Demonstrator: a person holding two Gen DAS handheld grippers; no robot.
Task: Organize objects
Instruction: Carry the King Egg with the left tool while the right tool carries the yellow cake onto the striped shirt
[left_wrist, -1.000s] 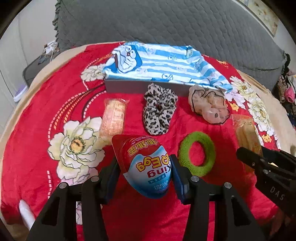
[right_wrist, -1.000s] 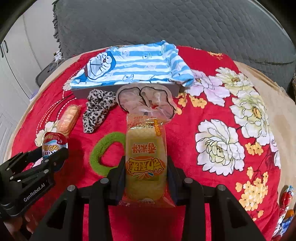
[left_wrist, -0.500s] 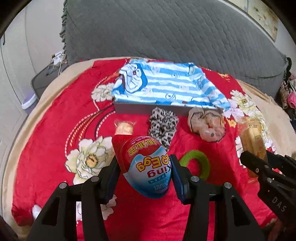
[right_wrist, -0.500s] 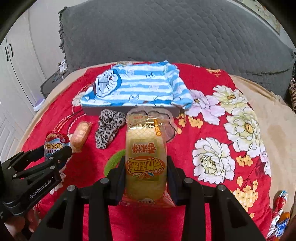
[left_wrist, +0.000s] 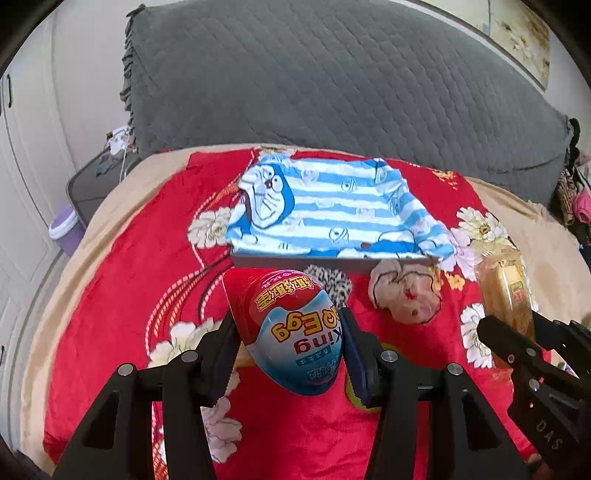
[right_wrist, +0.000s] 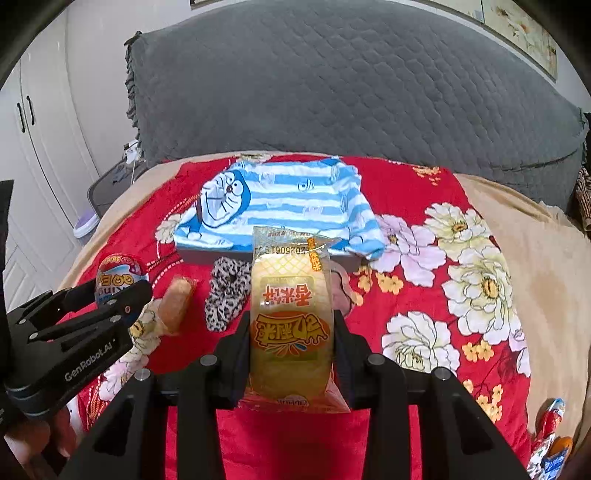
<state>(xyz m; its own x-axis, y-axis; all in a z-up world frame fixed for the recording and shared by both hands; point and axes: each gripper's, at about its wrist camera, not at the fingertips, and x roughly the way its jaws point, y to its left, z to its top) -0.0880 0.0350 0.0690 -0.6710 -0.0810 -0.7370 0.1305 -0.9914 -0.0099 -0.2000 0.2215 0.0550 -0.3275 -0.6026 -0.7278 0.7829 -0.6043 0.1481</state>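
My left gripper (left_wrist: 288, 343) is shut on a red, white and blue King Egg toy egg (left_wrist: 295, 332), held above the red flowered blanket (left_wrist: 122, 280). My right gripper (right_wrist: 290, 347) is shut on a yellow wrapped snack cake (right_wrist: 290, 325), also held above the blanket. The egg (right_wrist: 118, 273) and the left gripper (right_wrist: 110, 299) show at the left of the right wrist view; the cake (left_wrist: 506, 288) and the right gripper (left_wrist: 517, 339) show at the right of the left wrist view. A grey box (left_wrist: 332, 264) draped with a blue striped Doraemon cloth (left_wrist: 332, 210) lies farther back.
On the blanket lie a leopard scrunchie (right_wrist: 225, 291), a beige scrunchie (left_wrist: 406, 295), an orange wrapped snack (right_wrist: 177, 306) and a green ring (left_wrist: 354, 398) mostly hidden by my left fingers. A grey quilted headboard (left_wrist: 332, 92) stands behind. Small packets (right_wrist: 550, 439) lie at the right edge.
Both grippers have risen and drawn back from the blanket with their objects held; the blanket items look smaller and lower, and the headboard fills more of each view.
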